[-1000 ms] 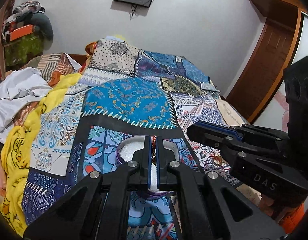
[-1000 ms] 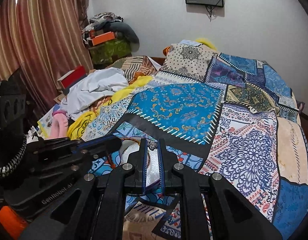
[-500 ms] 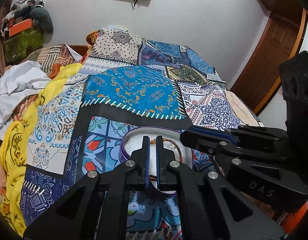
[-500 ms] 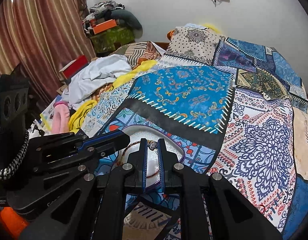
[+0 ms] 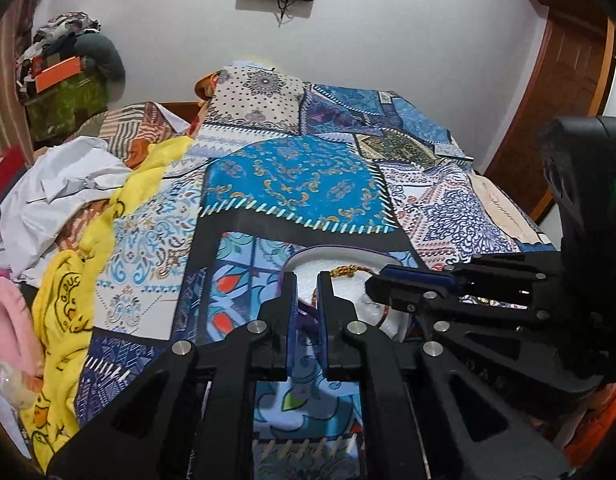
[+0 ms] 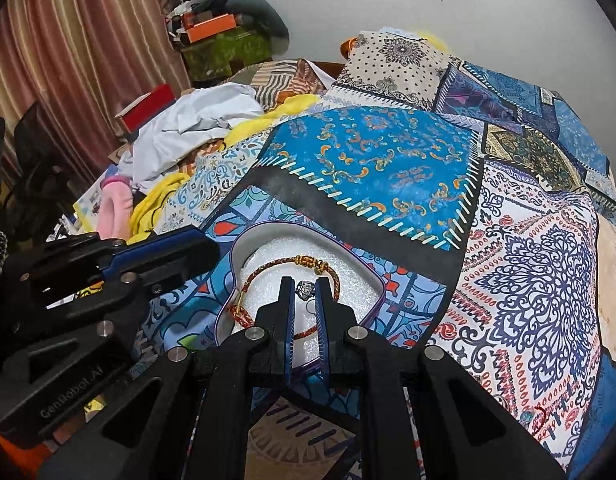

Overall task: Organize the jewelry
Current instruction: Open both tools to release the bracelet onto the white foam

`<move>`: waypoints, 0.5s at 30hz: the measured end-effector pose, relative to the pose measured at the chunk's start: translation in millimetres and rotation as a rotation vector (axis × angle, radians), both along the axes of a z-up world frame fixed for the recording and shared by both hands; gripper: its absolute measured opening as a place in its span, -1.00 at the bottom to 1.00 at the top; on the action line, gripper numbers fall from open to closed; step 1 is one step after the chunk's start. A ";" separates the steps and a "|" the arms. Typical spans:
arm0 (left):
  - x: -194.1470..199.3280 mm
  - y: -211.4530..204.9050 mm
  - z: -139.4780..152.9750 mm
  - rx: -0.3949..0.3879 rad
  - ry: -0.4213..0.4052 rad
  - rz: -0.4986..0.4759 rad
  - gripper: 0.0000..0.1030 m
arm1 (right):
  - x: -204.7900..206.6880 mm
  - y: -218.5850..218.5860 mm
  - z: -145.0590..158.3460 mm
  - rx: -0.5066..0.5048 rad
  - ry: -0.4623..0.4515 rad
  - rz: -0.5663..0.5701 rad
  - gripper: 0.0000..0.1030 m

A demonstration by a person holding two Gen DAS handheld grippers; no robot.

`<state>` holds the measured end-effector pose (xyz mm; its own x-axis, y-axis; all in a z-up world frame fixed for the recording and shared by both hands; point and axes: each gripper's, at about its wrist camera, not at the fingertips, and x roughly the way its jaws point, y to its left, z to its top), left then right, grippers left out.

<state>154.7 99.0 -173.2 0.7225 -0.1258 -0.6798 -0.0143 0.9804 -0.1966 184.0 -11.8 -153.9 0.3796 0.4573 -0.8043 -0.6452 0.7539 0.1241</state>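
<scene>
We are laying the bracelet (image 6: 268, 280) into the white-lined box (image 6: 364, 256) on the bed (image 6: 528, 260). Our right hand-held gripper (image 6: 306, 292) pinches its silver charm at twelve o'clock of the fingertips. Our left hand-held gripper (image 5: 307, 280) has just eased apart slightly, gripping nothing we can see. Next, likely release the charm gently.
</scene>
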 end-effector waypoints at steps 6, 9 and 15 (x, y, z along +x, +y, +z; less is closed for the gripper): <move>-7.4 5.6 4.1 0.009 0.000 0.031 -0.56 | -3.2 1.8 -1.5 -0.031 0.016 0.011 -0.80; -10.8 5.3 7.7 0.015 -0.001 0.040 -0.53 | -6.6 -0.3 2.0 -0.037 0.003 0.006 -0.65; -18.3 0.2 18.1 0.032 -0.012 0.045 -0.40 | -11.8 -13.2 19.5 -0.017 -0.056 -0.035 -0.20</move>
